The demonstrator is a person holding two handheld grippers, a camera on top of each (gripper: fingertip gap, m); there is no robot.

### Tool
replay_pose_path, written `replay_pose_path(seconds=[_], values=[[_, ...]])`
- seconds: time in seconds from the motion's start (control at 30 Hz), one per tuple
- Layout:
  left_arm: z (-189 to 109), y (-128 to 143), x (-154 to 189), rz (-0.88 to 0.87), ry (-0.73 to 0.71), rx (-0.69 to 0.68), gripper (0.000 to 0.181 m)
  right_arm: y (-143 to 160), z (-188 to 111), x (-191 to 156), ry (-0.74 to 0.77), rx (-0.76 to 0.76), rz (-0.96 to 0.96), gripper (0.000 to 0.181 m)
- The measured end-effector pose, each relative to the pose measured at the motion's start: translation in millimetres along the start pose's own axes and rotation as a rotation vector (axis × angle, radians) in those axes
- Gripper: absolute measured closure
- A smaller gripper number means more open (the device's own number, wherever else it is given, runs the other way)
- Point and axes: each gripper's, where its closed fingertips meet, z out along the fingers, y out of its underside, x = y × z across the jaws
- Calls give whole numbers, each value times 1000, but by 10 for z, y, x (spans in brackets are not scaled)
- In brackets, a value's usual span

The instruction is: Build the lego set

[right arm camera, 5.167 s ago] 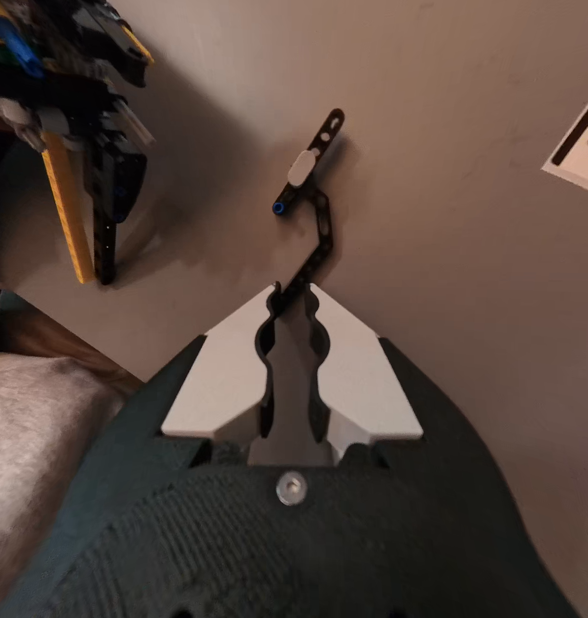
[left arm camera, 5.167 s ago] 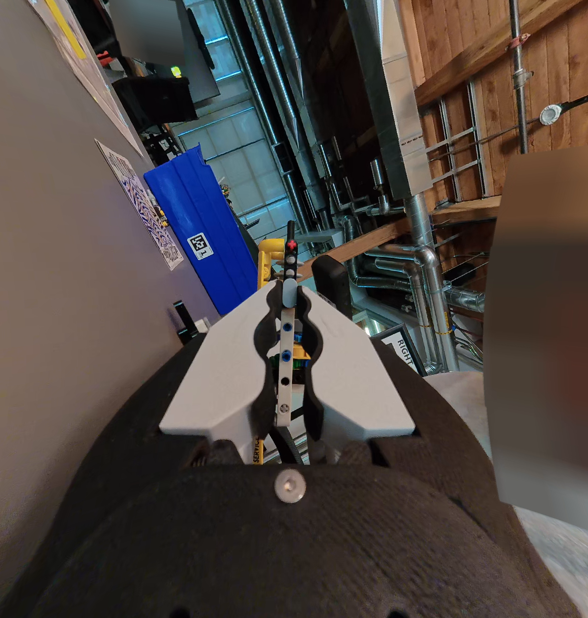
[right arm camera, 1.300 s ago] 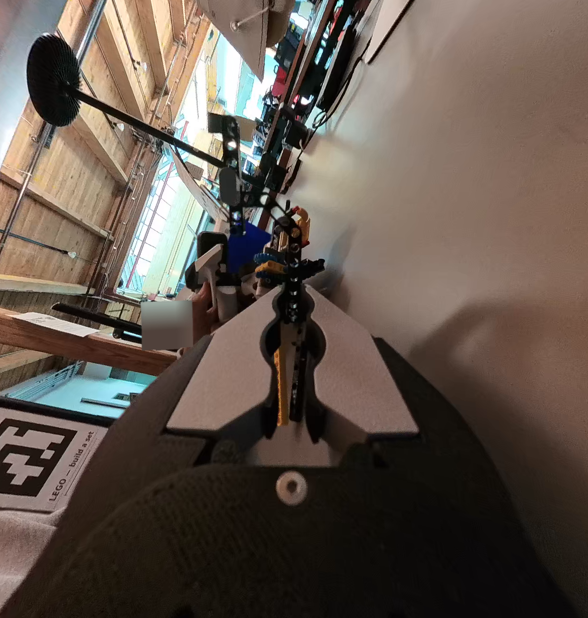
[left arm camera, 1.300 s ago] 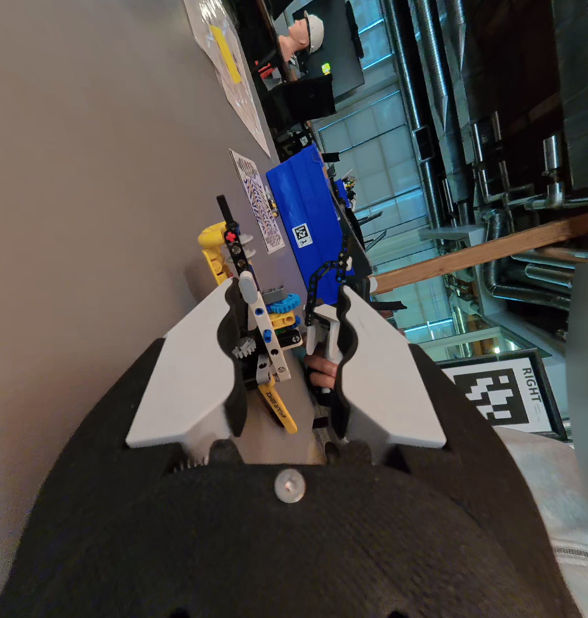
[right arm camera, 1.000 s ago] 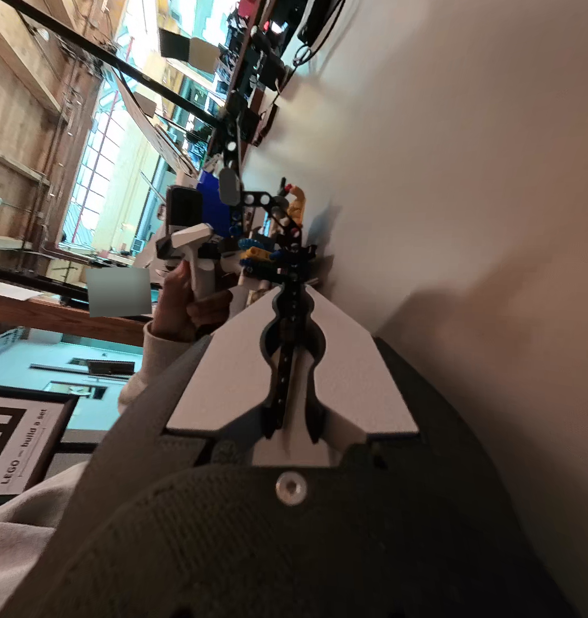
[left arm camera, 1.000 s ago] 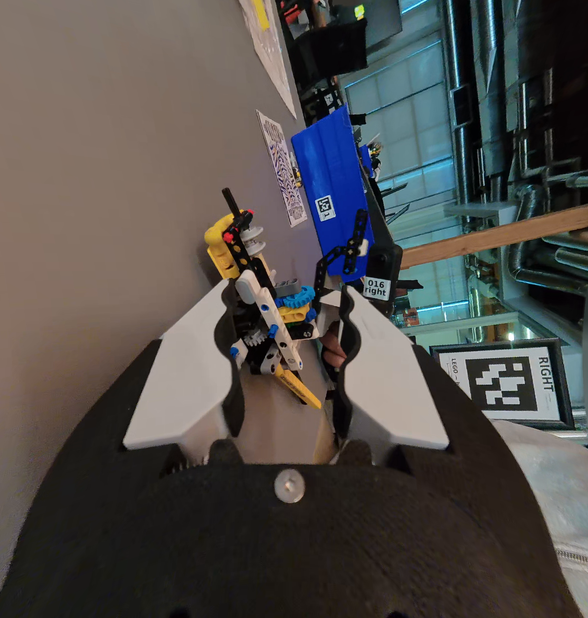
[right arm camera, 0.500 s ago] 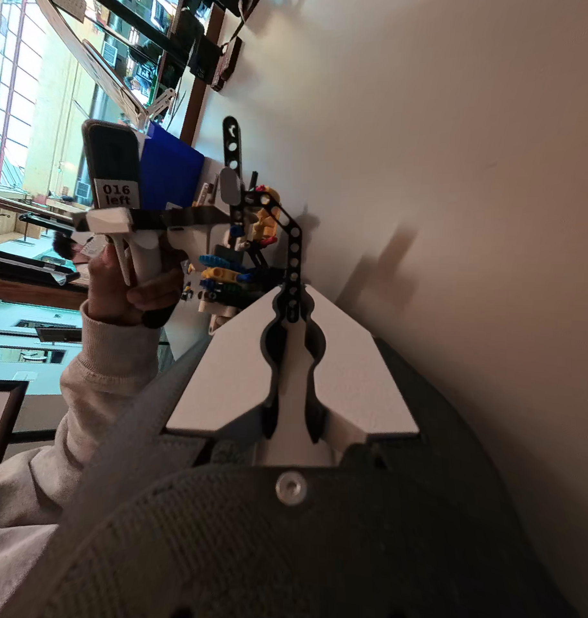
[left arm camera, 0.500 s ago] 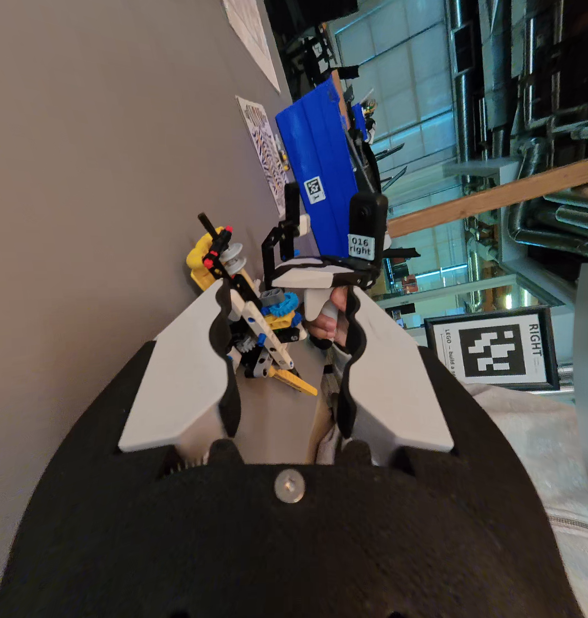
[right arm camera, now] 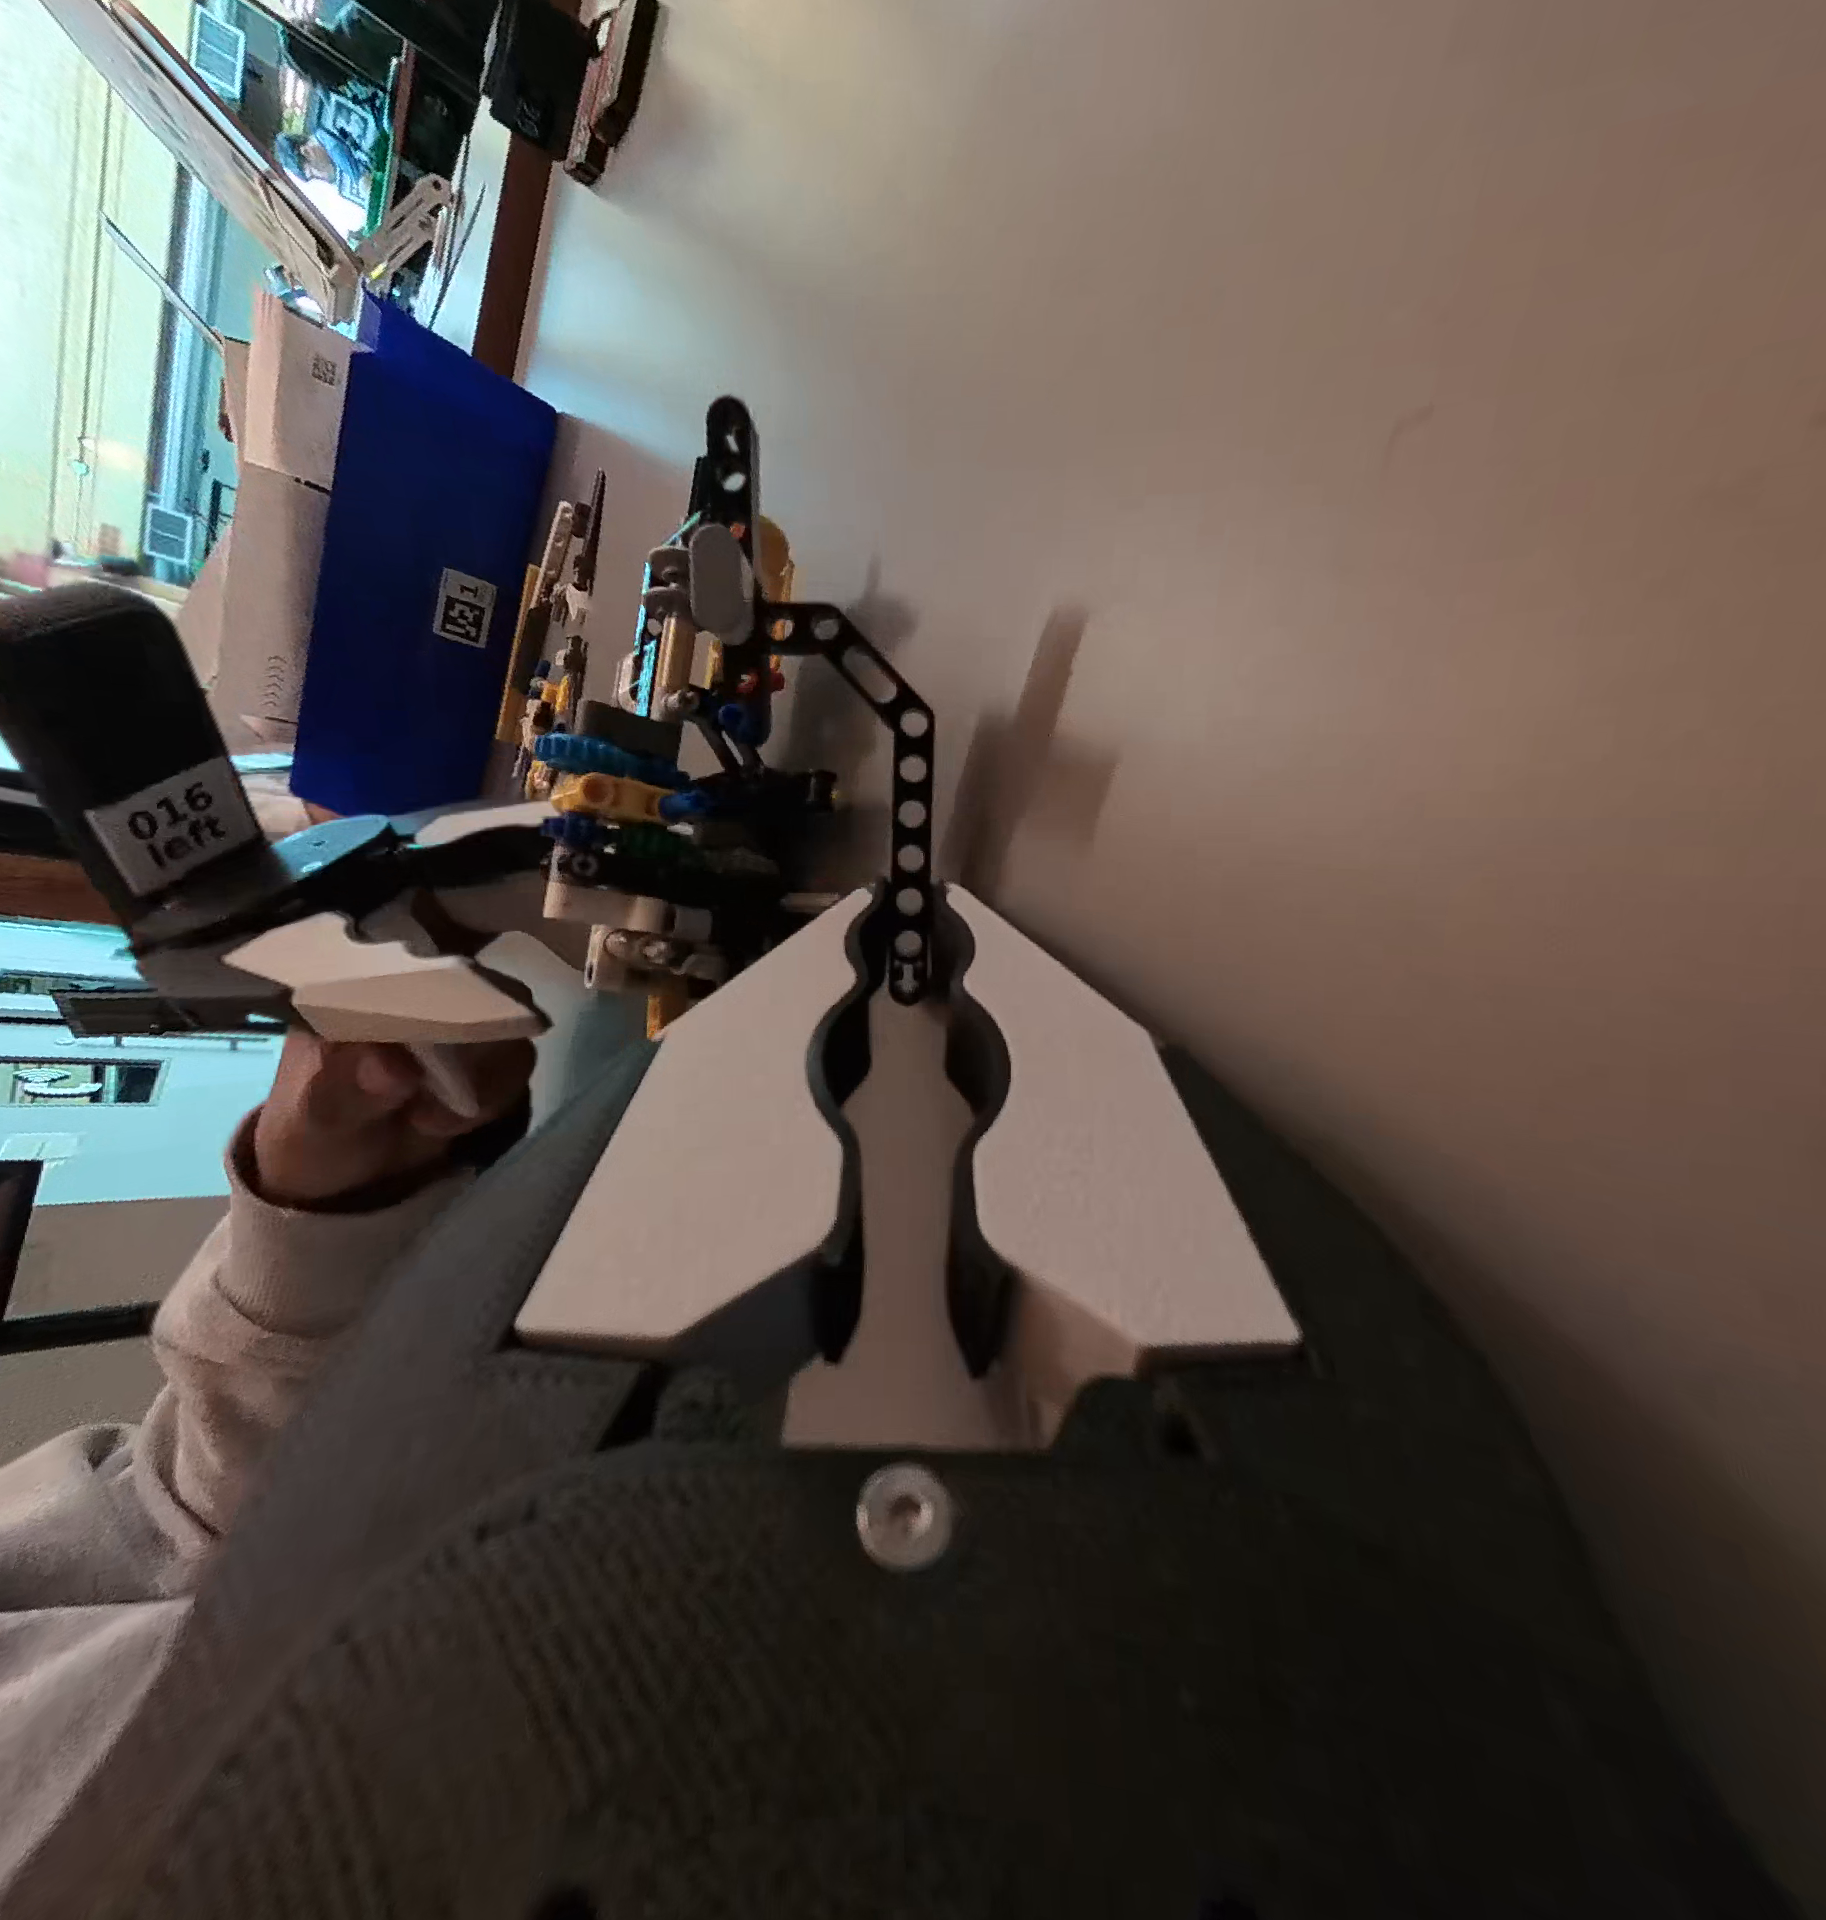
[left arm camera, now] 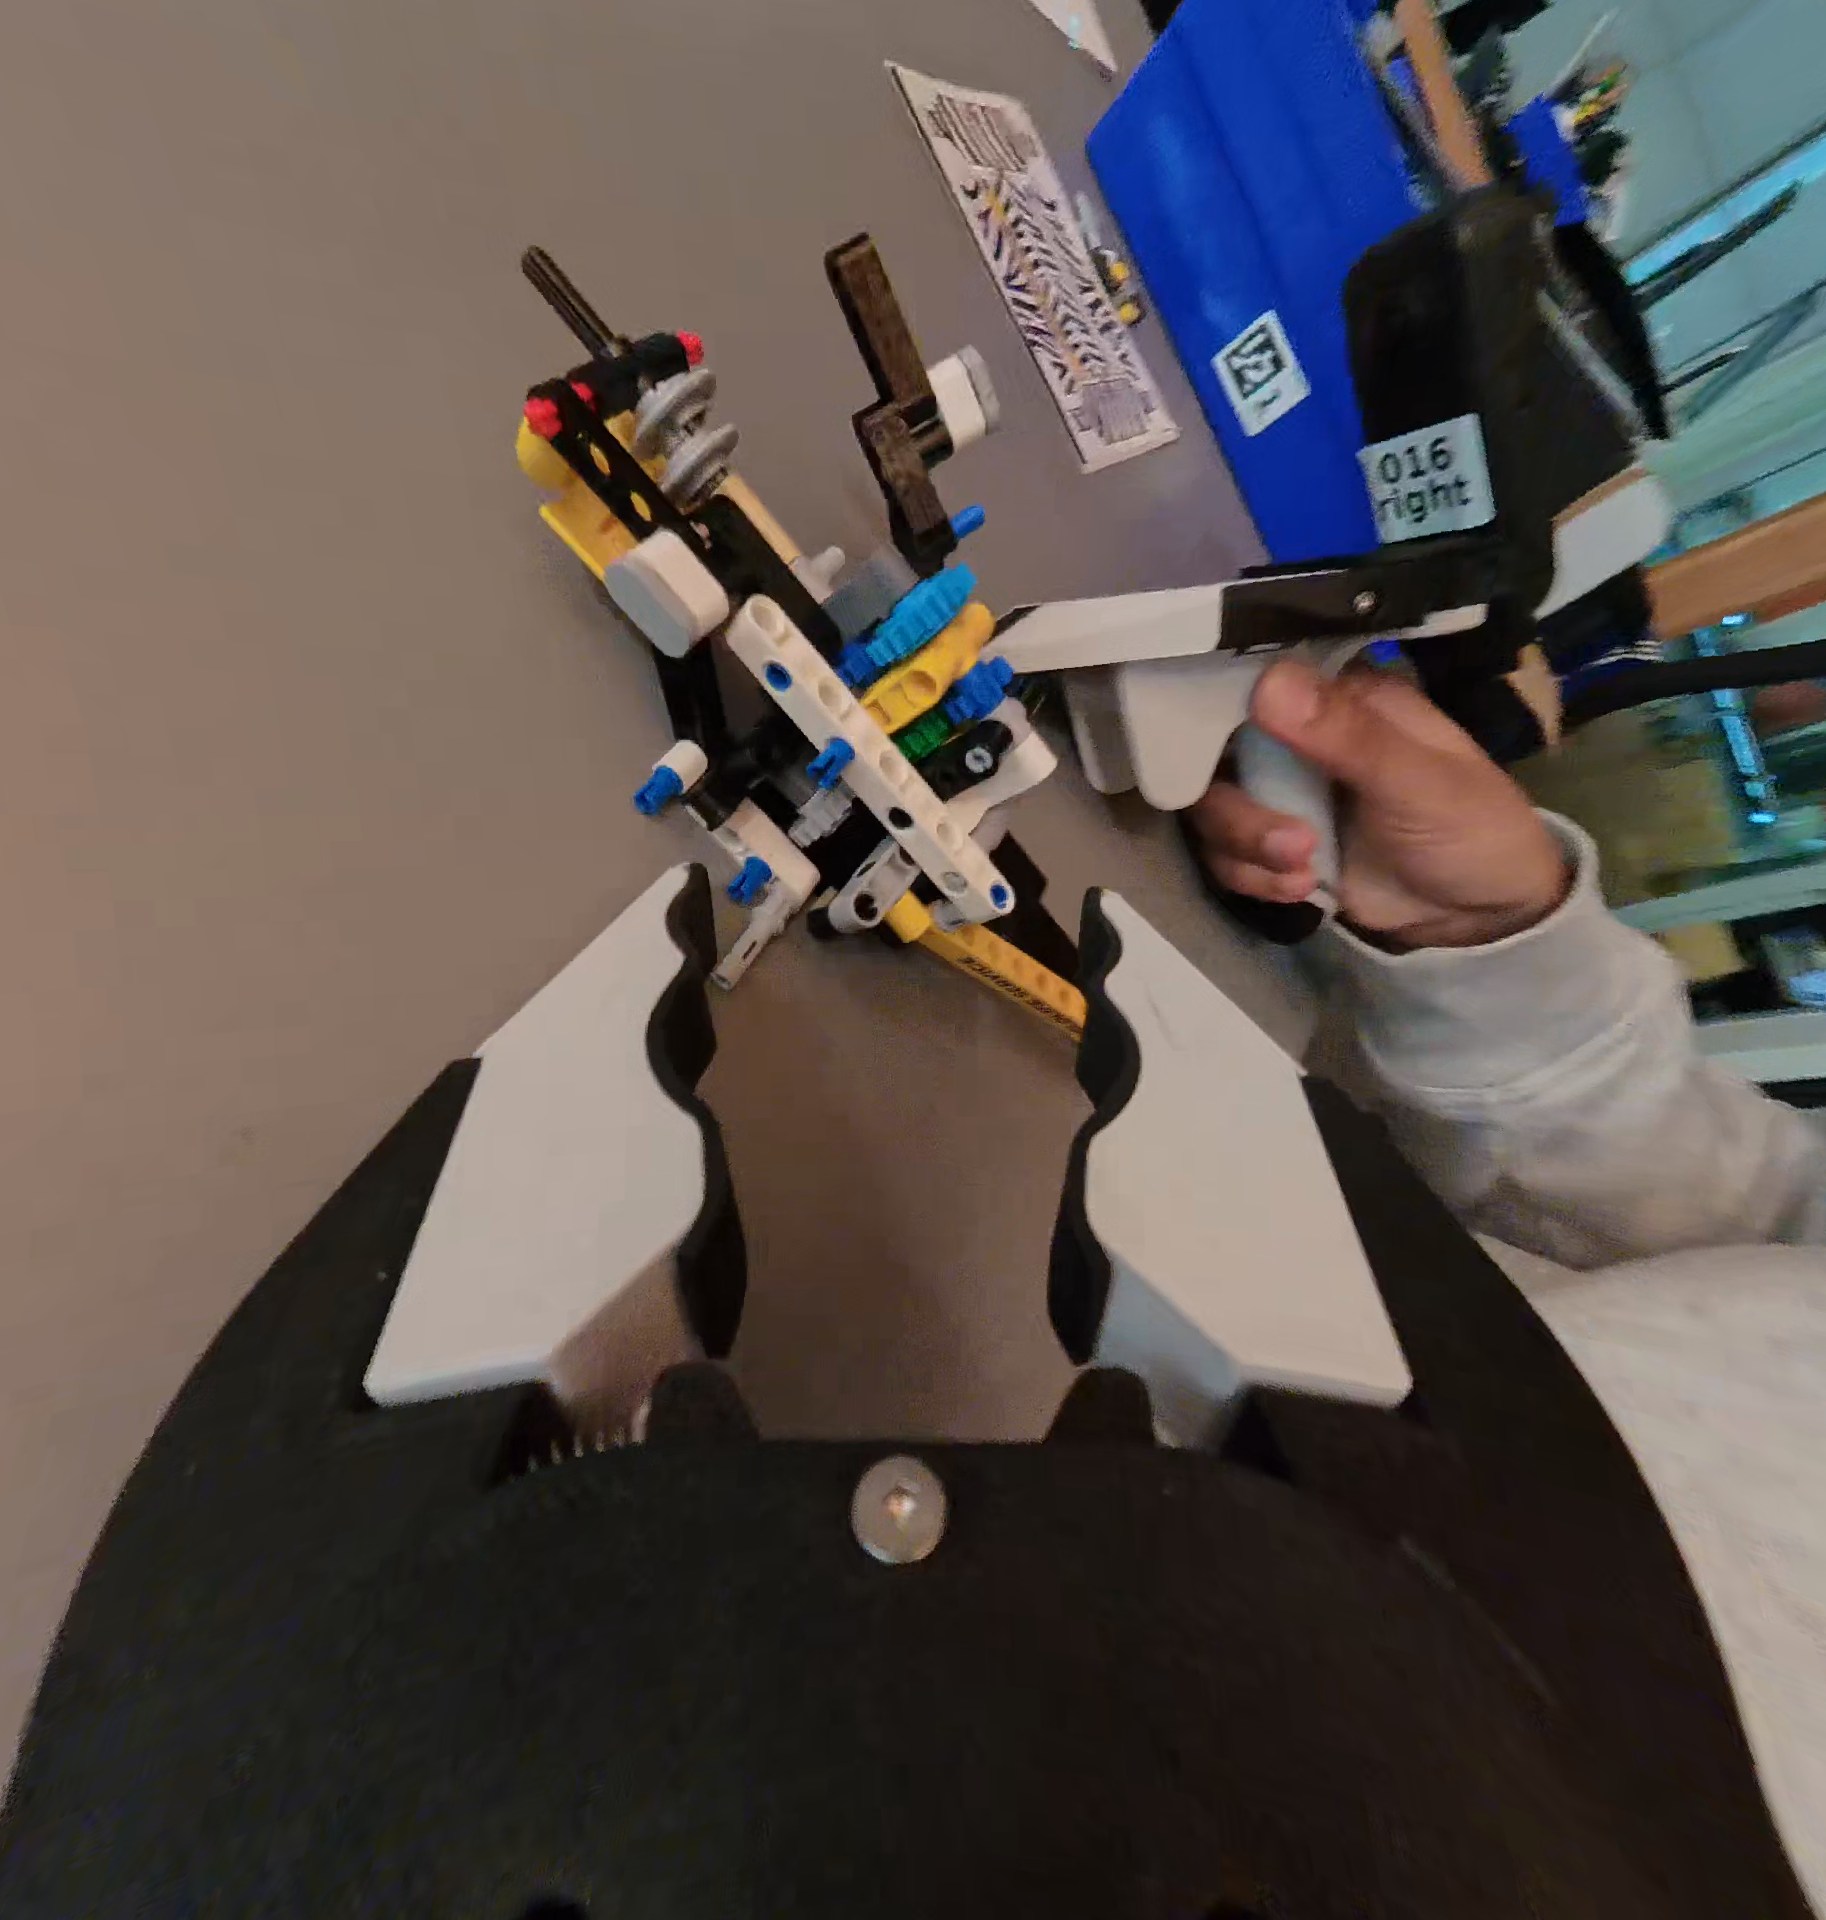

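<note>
1. The half-built lego model of black, white and yellow beams with blue gears [left arm camera: 815, 675] stands on the grey bench [left arm camera: 213, 727], just ahead of the left tongs.
2. The right tongs [right arm camera: 904, 961] are clamped on the lower end of a black angled perforated lego arm with a grey cap [right arm camera: 893, 748]. Its upper end reaches over to the model's top.
3. The left tongs [left arm camera: 888, 914] are spread wide and hold nothing. The model's yellow strip sits just between their tips.
4. Behind the model a blue plastic bin [left arm camera: 1252, 239] and a printed sheet [left arm camera: 1044, 281] rest on the bench.
5. My read: this is the fitting step, the arm being lined up against the model.
6. Next, I reckon, the left tongs should close on the model's base to steady it while the right pair presses the arm's pins home.
</note>
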Motion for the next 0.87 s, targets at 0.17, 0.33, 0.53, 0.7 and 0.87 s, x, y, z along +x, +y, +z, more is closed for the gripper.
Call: replay_pose_path(seconds=[0.17,0.33,0.53,0.7,0.87], values=[[37,-69,-45,13,-51,45,114,84,-63,-3,-24,-60,-13,176],[-2,-84,-61,8,-51,48,114,177,-192,28,16,-102,-76,176],[-182,-144,18,13,-27,135,115,293,-417,107,165,-194,-270,175],[-343,-239,519,40,147,238,117,52,-722,-450,-289,64,17,176],[-223,-258,1235,-32,479,265,121,85,-1016,-1153,-784,171,192,176]])
